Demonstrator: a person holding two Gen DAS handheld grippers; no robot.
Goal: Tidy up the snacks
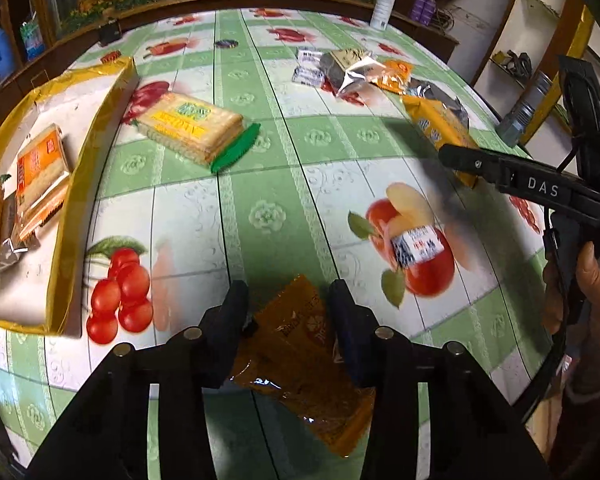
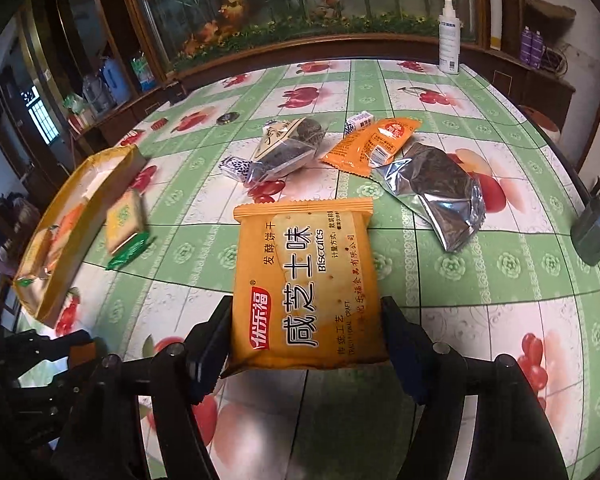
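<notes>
Left wrist view: gold-rimmed tray (image 1: 100, 120) at left edge of frame, already holding a couple of biscuit packs (image 1: 40, 176). Green-ended cracker pack (image 1: 198, 130) lies on the tablecloth (image 1: 268, 184) just right of the tray, not in yet. Heap of mixed wrappers (image 1: 360, 70) upper right, well apart from the tray. One small candy (image 1: 418, 246) sits loose right of centre, blurred. So task is partly done: a few in, most still out. Left gripper (image 1: 288, 304) at bottom centre, pointing steeply down, with a brown-orange packet (image 1: 300, 356) between its fingers; fingers flank it closely, but whether the pads actually press I cannot tell. Right gripper (image 1: 460, 158) reaches in from the right edge over an orange pack, a hand (image 1: 592, 276) on its handle at lower right.

Right wrist view: orange biscuit pack (image 2: 306, 280) fills the centre, lower end between the right gripper (image 2: 306, 328) fingers. Both pads sit against its side edges, pack looks lifted off the cloth, so grasping it. Gripper tilted down and forward. Tray (image 2: 76, 208) far left, cracker pack (image 2: 126, 228) beside it. Left over on the table: silver bag (image 2: 440, 196), small orange sachet (image 2: 374, 144), dark clear-wrapped pack (image 2: 288, 152), small candies (image 2: 234, 168). White spray bottle (image 2: 449, 38) at far edge, not a snack.
</notes>
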